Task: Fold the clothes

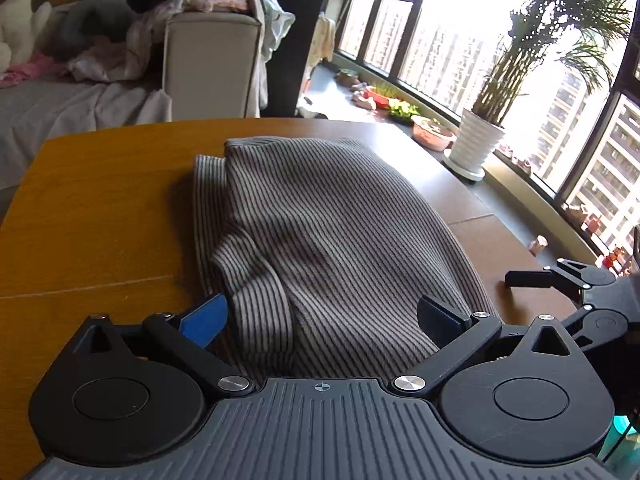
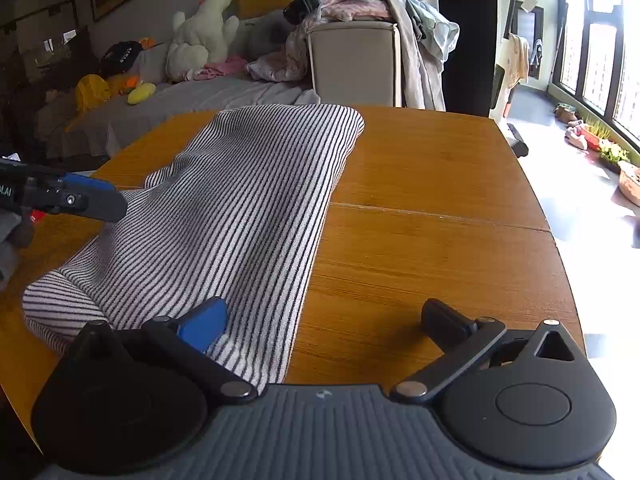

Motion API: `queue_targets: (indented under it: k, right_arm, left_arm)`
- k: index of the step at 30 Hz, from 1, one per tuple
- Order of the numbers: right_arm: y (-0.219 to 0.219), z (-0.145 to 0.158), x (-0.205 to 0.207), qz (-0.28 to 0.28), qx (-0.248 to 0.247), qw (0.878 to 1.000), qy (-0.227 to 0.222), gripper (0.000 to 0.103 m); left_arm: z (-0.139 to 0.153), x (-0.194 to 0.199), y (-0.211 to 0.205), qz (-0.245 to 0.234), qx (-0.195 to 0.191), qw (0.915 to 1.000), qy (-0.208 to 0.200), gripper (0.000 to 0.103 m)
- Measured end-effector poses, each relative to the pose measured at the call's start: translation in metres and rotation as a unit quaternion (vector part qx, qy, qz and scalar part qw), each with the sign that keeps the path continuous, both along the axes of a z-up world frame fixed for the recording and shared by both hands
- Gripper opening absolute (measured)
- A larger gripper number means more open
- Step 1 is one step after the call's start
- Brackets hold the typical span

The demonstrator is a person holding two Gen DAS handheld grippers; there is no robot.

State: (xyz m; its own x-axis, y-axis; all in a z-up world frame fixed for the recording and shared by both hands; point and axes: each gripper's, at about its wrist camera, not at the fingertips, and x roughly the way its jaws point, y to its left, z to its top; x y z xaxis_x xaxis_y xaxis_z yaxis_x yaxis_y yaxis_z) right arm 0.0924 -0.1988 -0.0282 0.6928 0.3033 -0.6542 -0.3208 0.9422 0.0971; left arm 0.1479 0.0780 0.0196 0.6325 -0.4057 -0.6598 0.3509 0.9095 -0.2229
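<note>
A grey and black striped garment (image 1: 320,240) lies folded on the wooden table (image 1: 100,208). My left gripper (image 1: 324,316) is open, its fingers on either side of the garment's near end. In the right wrist view the same garment (image 2: 224,216) lies on the left half of the table (image 2: 432,240). My right gripper (image 2: 324,320) is open, its left finger (image 2: 204,324) over the garment's near edge and its right finger (image 2: 444,320) over bare wood. The left gripper (image 2: 88,196) shows at the left, over the garment's left edge. The right gripper's fingers (image 1: 532,280) show at the right of the left wrist view.
A sofa with a pile of clothes (image 2: 360,4), plush toys (image 2: 200,32) and a beige armrest (image 1: 208,64) stands beyond the table. A potted palm in a white pot (image 1: 476,148) and small plant dishes (image 1: 432,132) stand along the window ledge at the right.
</note>
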Motion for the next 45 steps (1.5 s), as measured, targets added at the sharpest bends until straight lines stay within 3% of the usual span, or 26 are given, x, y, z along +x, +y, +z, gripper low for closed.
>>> queue_targets:
  k: [8,16,19,22,24,26,28,33,38,40,43,45]
  right_arm:
    - [-0.008,0.000,0.002,-0.016,0.020,1.000,-0.001,0.103]
    - [0.003,0.000,0.004,-0.005,-0.008,1.000,0.003,0.103]
    - [0.001,0.001,-0.001,-0.014,-0.008,1.000,-0.001,0.103]
    - [0.003,0.004,-0.014,-0.013,-0.036,0.999,-0.033,0.103]
    - [0.010,0.009,-0.026,-0.008,-0.076,0.994,-0.080,0.103]
    - [0.021,0.019,-0.044,0.023,-0.113,0.985,-0.128,0.096]
    - [0.036,0.036,-0.063,0.090,-0.120,0.977,-0.155,0.090]
    - [0.081,0.044,-0.093,0.238,-0.114,0.953,-0.147,0.090]
    - [0.115,0.012,-0.094,0.271,-0.158,0.940,-0.137,0.090]
    - [0.122,0.005,-0.095,0.264,-0.172,0.937,-0.153,0.090]
    - [0.126,0.007,-0.084,0.234,-0.163,0.949,-0.132,0.086]
    - [0.114,0.013,-0.067,0.202,-0.102,0.971,-0.081,0.085]
  left_arm:
    - [-0.020,-0.011,0.003,-0.011,-0.004,0.9999,0.009,0.094]
    - [-0.024,-0.012,-0.001,-0.016,0.001,0.9998,-0.008,0.094]
    - [-0.023,-0.017,0.001,-0.012,0.022,0.9995,-0.017,0.097]
    - [-0.022,-0.023,0.012,0.000,0.038,0.9990,-0.022,0.100]
    - [-0.024,-0.027,0.024,0.014,0.035,0.9991,-0.016,0.101]
    - [-0.026,-0.029,0.036,0.032,0.032,0.9989,-0.014,0.103]
    - [-0.028,-0.032,0.045,0.051,0.035,0.9980,-0.015,0.103]
    - [-0.031,-0.039,0.045,0.064,0.064,0.9954,-0.031,0.103]
    - [-0.029,-0.042,0.045,0.060,0.064,0.9957,-0.029,0.103]
    - [-0.030,-0.043,0.045,0.056,0.066,0.9958,-0.030,0.103]
    - [-0.029,-0.046,0.047,0.053,0.065,0.9960,-0.031,0.103]
    - [-0.027,-0.048,0.048,0.048,0.062,0.9964,-0.031,0.103]
